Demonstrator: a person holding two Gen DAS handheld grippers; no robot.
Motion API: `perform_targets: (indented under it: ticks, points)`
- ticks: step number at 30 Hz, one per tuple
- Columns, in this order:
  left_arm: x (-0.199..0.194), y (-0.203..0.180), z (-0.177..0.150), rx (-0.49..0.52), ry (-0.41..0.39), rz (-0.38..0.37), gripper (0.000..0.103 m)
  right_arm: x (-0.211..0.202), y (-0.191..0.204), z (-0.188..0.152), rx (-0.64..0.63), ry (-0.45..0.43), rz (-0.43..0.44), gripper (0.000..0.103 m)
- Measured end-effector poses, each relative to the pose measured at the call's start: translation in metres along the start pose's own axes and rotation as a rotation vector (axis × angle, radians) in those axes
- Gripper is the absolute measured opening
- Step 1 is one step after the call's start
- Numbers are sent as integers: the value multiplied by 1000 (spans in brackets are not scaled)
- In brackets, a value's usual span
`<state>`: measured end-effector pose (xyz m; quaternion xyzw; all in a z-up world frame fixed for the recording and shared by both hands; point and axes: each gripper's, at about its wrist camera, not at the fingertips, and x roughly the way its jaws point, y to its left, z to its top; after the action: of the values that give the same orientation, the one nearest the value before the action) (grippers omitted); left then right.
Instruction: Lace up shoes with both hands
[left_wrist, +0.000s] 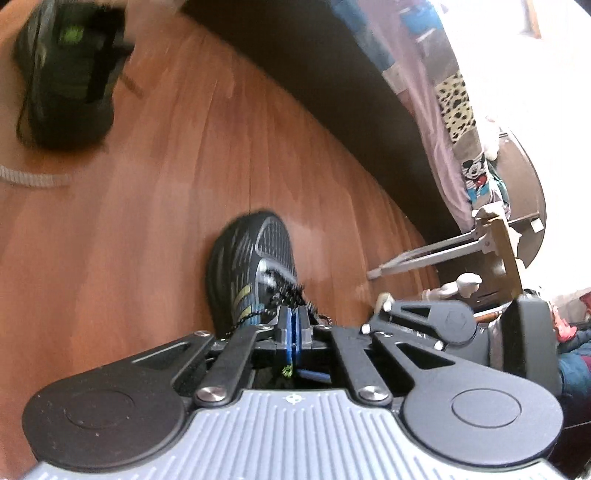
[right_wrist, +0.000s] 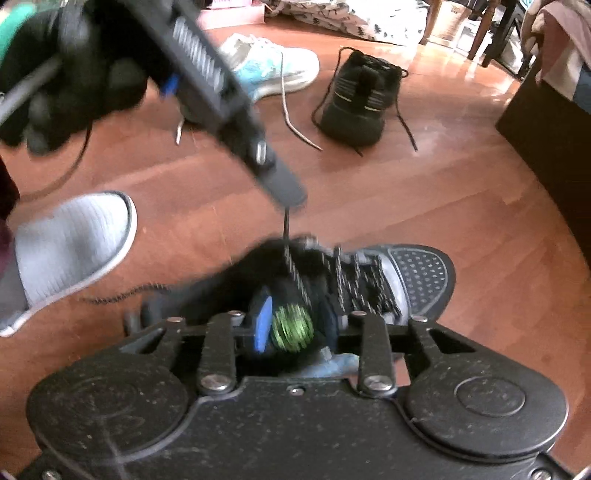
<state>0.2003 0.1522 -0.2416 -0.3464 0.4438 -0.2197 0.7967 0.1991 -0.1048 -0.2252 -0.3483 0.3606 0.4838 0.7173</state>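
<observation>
My left gripper (right_wrist: 286, 195) pinches the black speckled lace (right_wrist: 291, 258) taut above the black-and-grey mesh shoe (right_wrist: 421, 273) just ahead. My right gripper (right_wrist: 295, 328) stands narrowly apart around its blurred green-marked tongue (right_wrist: 293, 328).

left gripper (left_wrist: 294, 325): jaws shut, pads together, angled downward | right gripper (right_wrist: 293, 328): jaws parted, pitched steeply down

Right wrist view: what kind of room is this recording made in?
Probably a bedroom or living space in a home. A wood-plank floor has several shoes scattered on it, among them a black sneaker and a light blue sneaker, and patterned bedding hangs beside it.
</observation>
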Motion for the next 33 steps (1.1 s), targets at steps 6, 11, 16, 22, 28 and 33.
perform_targets:
  ticks: [6, 11, 16, 22, 28, 33]
  points:
    - [-31, -34, 27, 114, -103, -38, 0, -1, 10, -3, -27, 26, -153, 34]
    - [-24, -31, 22, 201, -15, 81, 1, -4, 9, -5, 62, 47, -196, 36]
    - [-2, -5, -1, 53, 9, 47, 50, -4, 13, -3, 212, 64, -272, 36]
    - [25, 5, -6, -31, 4, 19, 29, -5, 9, -2, 383, 81, -324, 37]
    - [29, 13, -9, -66, -31, 21, 1, -4, 5, -6, 498, 92, -306, 36]
    - [7, -6, 11, 25, -108, 8, 0, -2, 0, -11, 587, 93, -279, 35]
